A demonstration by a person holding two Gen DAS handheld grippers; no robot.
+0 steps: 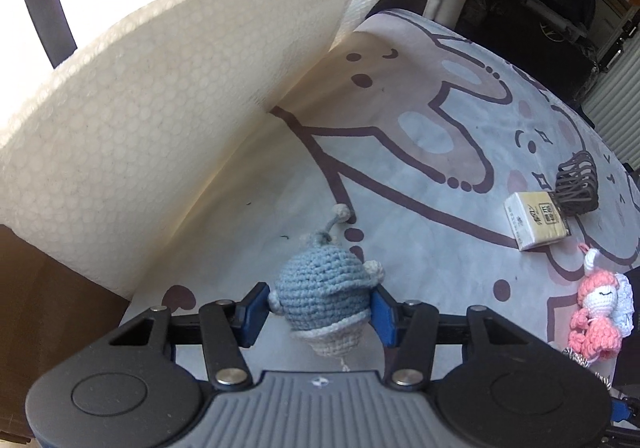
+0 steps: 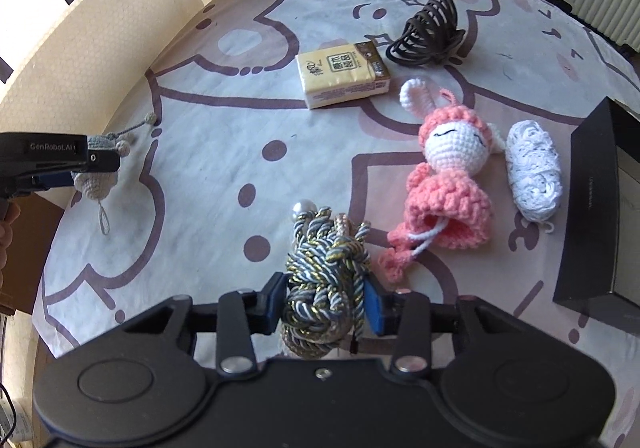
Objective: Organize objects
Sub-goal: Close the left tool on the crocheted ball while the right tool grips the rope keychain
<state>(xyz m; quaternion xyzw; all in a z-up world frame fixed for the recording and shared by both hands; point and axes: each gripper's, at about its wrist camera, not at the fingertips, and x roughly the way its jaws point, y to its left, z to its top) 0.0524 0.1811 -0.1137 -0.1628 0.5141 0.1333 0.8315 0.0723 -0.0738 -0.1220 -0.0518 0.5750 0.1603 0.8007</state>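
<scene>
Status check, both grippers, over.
Left gripper shut on blue crochet toy. Right gripper shut on braided cord bundle. Pink crochet doll lies close beside.

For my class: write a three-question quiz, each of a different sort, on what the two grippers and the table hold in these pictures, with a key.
1. True or false: the left gripper is shut on the blue crocheted toy.
2. What does the right gripper hold? A) tissue pack B) twisted cord bundle C) hair claw
3. Fill in: the tissue pack lies on the cloth beside the dark hair ____.

Key:
1. True; its pads press both sides of the toy.
2. B, the twisted cord bundle.
3. claw; the hair claw sits just past the pack.
</scene>
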